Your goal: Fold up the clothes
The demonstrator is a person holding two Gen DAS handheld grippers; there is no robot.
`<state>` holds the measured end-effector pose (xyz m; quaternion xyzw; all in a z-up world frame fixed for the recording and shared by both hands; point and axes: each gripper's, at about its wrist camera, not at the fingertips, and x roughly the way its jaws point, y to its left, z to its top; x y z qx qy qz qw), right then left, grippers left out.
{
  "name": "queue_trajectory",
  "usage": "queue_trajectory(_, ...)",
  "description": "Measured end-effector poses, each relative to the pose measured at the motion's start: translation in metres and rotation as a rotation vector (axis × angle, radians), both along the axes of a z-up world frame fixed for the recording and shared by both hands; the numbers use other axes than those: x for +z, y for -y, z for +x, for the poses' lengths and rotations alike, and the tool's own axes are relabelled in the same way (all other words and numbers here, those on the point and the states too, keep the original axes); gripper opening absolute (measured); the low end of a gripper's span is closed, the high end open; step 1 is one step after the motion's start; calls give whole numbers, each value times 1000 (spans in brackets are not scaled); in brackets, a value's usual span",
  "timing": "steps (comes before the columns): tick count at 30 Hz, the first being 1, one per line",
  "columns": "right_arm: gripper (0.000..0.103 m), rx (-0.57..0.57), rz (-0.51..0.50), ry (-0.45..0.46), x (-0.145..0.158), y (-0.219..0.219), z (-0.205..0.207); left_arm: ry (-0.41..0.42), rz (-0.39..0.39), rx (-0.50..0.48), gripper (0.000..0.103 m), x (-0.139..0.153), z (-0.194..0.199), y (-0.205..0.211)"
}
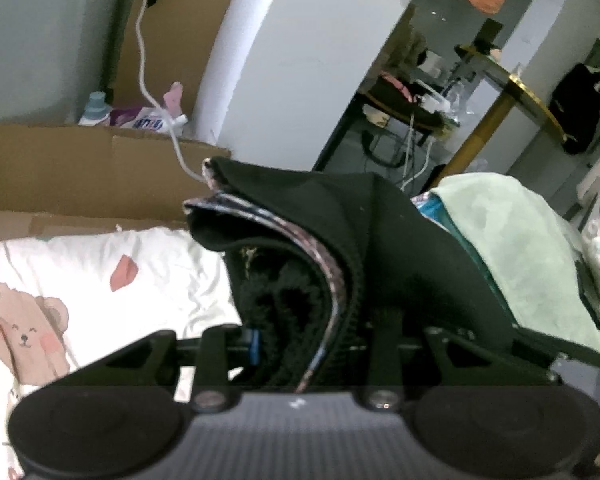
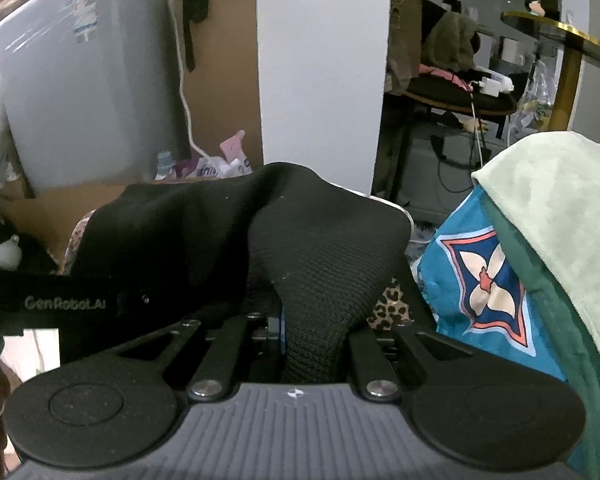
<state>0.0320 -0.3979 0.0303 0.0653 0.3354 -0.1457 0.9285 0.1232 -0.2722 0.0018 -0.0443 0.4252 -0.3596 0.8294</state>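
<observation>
Both claws clamp a black garment [image 2: 300, 248] at centre frame: the right gripper [image 2: 312, 344] on ribbed knit, the left gripper [image 1: 312, 344] on its patterned hem. "GenRobot.AI" reads on a black bar [image 2: 48, 304] at mid-left, right view only; a bear-print sheet [image 1: 80, 288] appears only in the left view.

Both views look forward from just behind their own gripper linkages, pressed close against a black knit garment [image 1: 380, 248] that fills the centre of each. The left wrist view faces the broad white square pillar [image 1: 300, 60] from its left, tilted, with a white bear-print bedsheet [image 1: 100, 272] low on that side. The right wrist view faces the same pillar [image 2: 324, 72] squarely. Both share the pillar, the garment [image 2: 300, 240] and a pale green fleece blanket [image 1: 520, 248] [image 2: 560, 208] right of the pillar
</observation>
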Motion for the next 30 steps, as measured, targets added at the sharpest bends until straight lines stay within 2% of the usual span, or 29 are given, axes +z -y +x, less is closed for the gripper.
queue_trajectory(3,9,2,-17,3,2,6,2,11,2,-13,36,1,-2,5)
queue_trajectory(6,9,47,-81,23,9,7,7,18,-16,-6,36,5,-3,8)
queue_trajectory(12,9,75,-94,84,17,20,9,85,-58,-23,36,29,3,15)
queue_trajectory(16,9,100,-107,150,30,34,2,177,-64,-92,36,47,5,24)
queue_trajectory(19,9,106,-115,174,37,52,4,184,-97,-135,36,53,10,30)
queue_trajectory(24,9,105,-129,209,43,84,9,187,-137,-171,36,55,23,50)
queue_trajectory(30,9,74,-151,228,26,125,30,219,-161,-230,36,39,35,89)
